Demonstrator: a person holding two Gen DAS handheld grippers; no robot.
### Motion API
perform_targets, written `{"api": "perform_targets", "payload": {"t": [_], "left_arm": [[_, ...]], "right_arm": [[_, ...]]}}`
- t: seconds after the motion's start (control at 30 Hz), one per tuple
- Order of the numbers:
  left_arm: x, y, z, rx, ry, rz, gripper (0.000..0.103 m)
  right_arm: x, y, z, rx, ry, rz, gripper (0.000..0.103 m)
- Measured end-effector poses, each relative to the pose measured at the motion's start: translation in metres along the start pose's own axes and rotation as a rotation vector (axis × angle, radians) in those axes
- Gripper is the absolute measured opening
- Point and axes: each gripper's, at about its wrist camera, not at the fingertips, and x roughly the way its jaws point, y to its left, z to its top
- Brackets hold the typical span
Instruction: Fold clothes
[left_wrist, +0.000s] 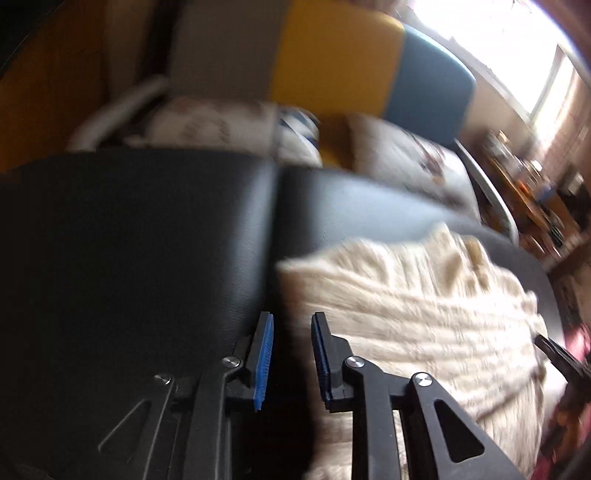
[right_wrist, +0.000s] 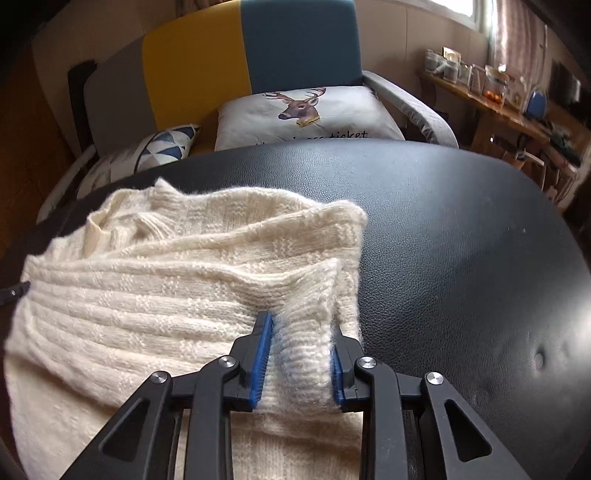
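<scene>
Clearly, the right wrist view gives the sharper account: the right gripper (right_wrist: 301, 354) has its blue pads (right_wrist: 261, 356) on either side of a ribbed cuff (right_wrist: 304, 332) of the cream sweater (right_wrist: 155, 295), the knit filling the gap between the jaws, so it is clamped on the cuff. From there the sweater spreads toward 9 and 10 o'clock over the black table (right_wrist: 461, 240), its collar bunched near 11 o'clock. At the frame's 9 o'clock edge a black tip pokes in, too small to identify.

By contrast, the left wrist view is blurred. It shows the left gripper (left_wrist: 291, 354) with jaws parted and nothing between them, hovering at the sweater's (left_wrist: 424, 306) 9 o'clock edge, its left finger over bare table (left_wrist: 129, 240). A seam runs up the table's surface toward 12 o'clock, seen only here. The right gripper's finger (left_wrist: 554, 349) enters at 3 o'clock.

Beyond the table at 12 o'clock stands a sofa (right_wrist: 258, 51) with grey, yellow and blue panels. On it lie a deer-print cushion (right_wrist: 306, 114) and a blue triangle-patterned cushion (right_wrist: 166, 144). At 2 o'clock a wooden shelf (right_wrist: 498, 107) holds jars and small items beneath a bright window (right_wrist: 476, 7).
</scene>
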Motion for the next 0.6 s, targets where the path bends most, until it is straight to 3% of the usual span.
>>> {"api": "perform_targets", "payload": {"t": [0.1,0.23,0.43,0.53,0.6], "left_arm": [[-0.021,0.000,-0.002,-0.013,-0.071,-0.072,0.020],[-0.009,-0.030,0.005,0.063,-0.070,-0.082,0.021],[0.045,-0.026,0.003,-0.035,0.048,0.025,0.023],[0.047,-0.025,-0.009,-0.019,0.006,0.043,0.023],[0.045,-0.030,-0.013,0.022,-0.016,0.073,0.024]], "right_arm": [[-0.021,0.000,0.002,-0.007,-0.074,-0.025,0.039],[-0.040,0.020,0.008,-0.048,-0.129,0.067,0.049],[-0.013,0.081,0.010,-0.167,-0.075,0.132,0.055],[0.020,0.098,0.007,-0.188,-0.012,0.087,0.056],[0.032,0.102,0.006,-0.194,-0.040,0.062,0.060]]}}
